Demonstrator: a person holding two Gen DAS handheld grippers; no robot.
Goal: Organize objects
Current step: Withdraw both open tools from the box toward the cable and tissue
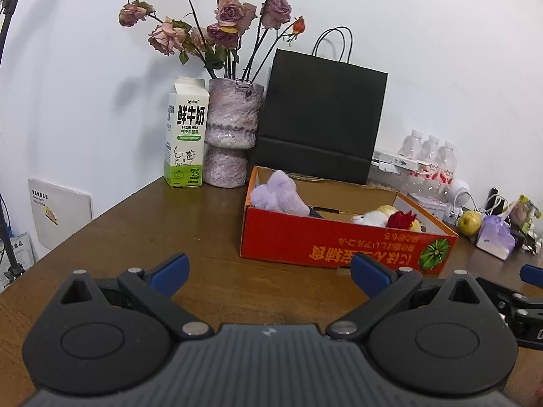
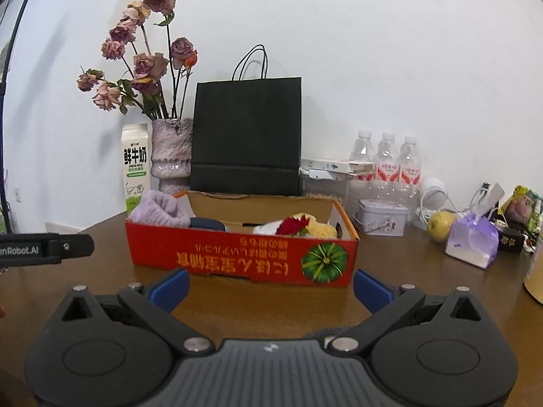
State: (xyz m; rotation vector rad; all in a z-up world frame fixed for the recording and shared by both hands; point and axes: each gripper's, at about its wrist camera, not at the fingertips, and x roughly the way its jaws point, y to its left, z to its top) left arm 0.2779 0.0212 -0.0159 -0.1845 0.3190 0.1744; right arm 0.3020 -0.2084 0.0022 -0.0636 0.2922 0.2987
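Now both tongs spread, empty — left tongs [image 1: 268, 276], right tongs [image 2: 271, 286] low over counter [image 1: 142, 234]. Red box [image 2: 237, 254] just ahead, purple plush [image 2: 159, 210] and rooster toy [image 2: 302, 225] inside. Risk: wide tips nudging box wall, sliding it into black bag [image 2: 246, 135]. Right view alone shows tin [image 2: 381, 217]; left view alone — wall plate [image 1: 59, 210].
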